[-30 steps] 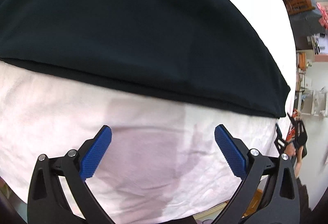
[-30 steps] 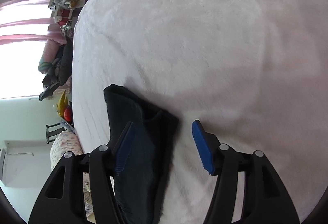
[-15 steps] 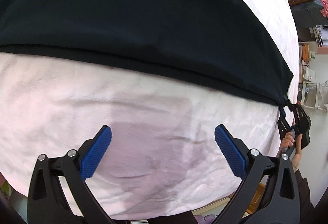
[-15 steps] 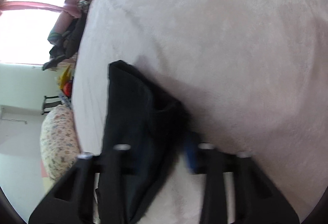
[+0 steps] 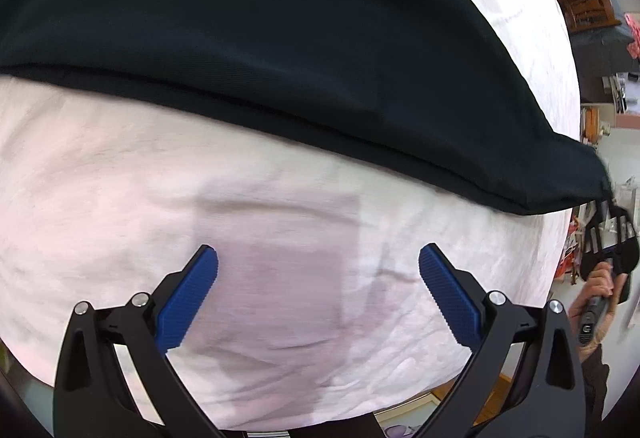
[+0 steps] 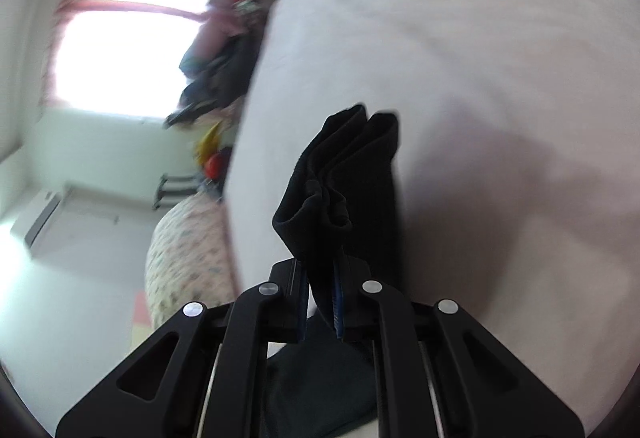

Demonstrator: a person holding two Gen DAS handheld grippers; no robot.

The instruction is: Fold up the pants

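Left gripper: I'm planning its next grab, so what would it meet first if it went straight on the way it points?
Probably the bare white bedcover between its open jaws; the black pants lie farther ahead.

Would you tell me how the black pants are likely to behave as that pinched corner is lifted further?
The black pants will probably stay floppy: the cloth bunches and droops above the right gripper, whose jaws are closing on it. They seem light. The rest will likely drag across the white bedcover, not lift flat.
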